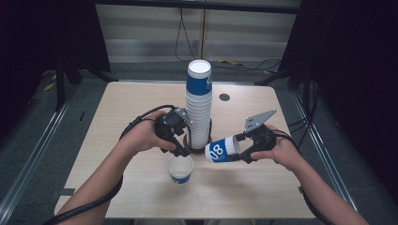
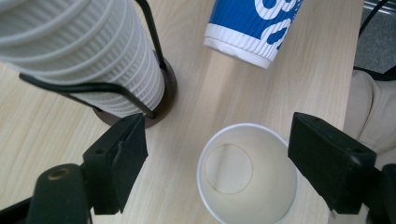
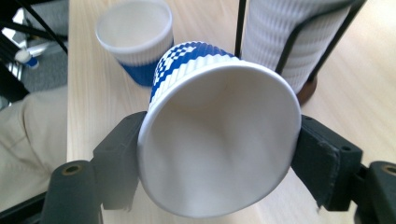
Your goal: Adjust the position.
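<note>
A tall stack of ribbed white paper cups (image 1: 199,110), topped by a blue-and-white one, stands in a black wire holder at the table's centre. Just in front of it a single blue-and-white cup (image 1: 180,169) stands upright and empty. My left gripper (image 1: 181,151) hovers over that cup's far rim, jaws wide open; from above, the empty cup (image 2: 247,179) lies between the jaws of my left gripper (image 2: 219,161), untouched. My right gripper (image 1: 243,153) is shut on another blue cup (image 1: 222,150), held on its side with the mouth toward the hand. That cup's rim (image 3: 219,140) is squeezed slightly oval.
The holder's round dark base (image 2: 166,93) sits close to the upright cup. A small dark grommet hole (image 1: 224,97) lies behind the stack. The table's front edge (image 1: 187,216) is near; a trouser leg (image 3: 28,140) shows beyond it. Cables run across the floor behind.
</note>
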A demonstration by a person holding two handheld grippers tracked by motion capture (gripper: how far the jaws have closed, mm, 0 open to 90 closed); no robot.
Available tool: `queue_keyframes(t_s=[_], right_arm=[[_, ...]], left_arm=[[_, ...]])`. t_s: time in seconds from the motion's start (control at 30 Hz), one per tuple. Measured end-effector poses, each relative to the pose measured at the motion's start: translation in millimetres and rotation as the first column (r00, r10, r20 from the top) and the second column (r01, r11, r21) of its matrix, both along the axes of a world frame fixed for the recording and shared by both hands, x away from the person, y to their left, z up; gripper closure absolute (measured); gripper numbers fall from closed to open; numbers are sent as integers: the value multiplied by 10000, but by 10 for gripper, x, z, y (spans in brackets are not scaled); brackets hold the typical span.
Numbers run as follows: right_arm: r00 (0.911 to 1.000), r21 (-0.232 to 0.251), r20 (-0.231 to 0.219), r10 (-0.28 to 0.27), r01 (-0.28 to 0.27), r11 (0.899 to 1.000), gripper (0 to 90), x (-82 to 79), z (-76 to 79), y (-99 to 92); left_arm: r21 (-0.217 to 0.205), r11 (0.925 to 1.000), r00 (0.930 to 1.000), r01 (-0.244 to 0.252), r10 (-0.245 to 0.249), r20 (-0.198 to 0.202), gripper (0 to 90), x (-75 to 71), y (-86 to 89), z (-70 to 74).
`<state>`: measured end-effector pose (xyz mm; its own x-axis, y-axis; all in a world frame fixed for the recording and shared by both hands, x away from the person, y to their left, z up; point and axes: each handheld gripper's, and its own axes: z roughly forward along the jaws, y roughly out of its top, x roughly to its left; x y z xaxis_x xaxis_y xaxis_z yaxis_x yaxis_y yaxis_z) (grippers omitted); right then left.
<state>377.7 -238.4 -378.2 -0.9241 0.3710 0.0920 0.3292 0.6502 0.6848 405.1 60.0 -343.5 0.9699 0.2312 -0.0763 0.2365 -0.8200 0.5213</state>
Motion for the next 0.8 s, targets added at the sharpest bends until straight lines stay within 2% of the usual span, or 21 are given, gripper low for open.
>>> queue_keyframes(t_s=[0.1,0.17,0.2,0.33,0.47,0.5,0.63,0.67,0.73,0.77,0.8], right_arm=[[9993,-438,-355,-103,88,9990,234,12,-53,-7],[9990,-782,-427,-109,75,9969,230,18,-76,-3],[9978,-770,-655,-79,28,9970,228,19,-86,2],[9978,-1173,-650,-92,15,9931,225,19,-100,26],[9981,-1794,-609,77,-185,9836,221,23,-141,48],[9972,-1904,-740,71,-211,9815,219,18,-152,51],[9964,-2173,-836,145,-325,9756,213,9,-183,69],[9972,-2262,-703,250,-403,9732,212,9,-191,72],[9955,-2304,-913,251,-456,9720,210,4,-199,77],[9957,-2397,-851,367,-562,9692,208,0,-204,85],[9960,-2520,-788,414,-601,9659,207,-3,-206,93]], left_arm=[[-43,10000,10000,-61,61,-35,199,9,47,1],[-89,9999,9999,-139,139,-7,198,14,78,6],[-138,9997,9998,-207,207,-2,198,13,92,9],[-175,9992,9994,-355,354,-29,193,17,147,-3],[-195,9986,9987,-500,498,-81,191,24,213,-25],[-211,9984,9986,-531,529,-84,190,27,226,-32],[-251,9971,9973,-722,720,-120,188,40,278,-53],[-264,9967,9970,-765,762,-135,188,40,287,-54],[-209,9971,9973,-731,729,-110,188,54,314,-51],[-362,9946,9951,-977,970,-202,188,44,318,-61],[-308,9956,9960,-883,878,-170,187,54,332,-62]])
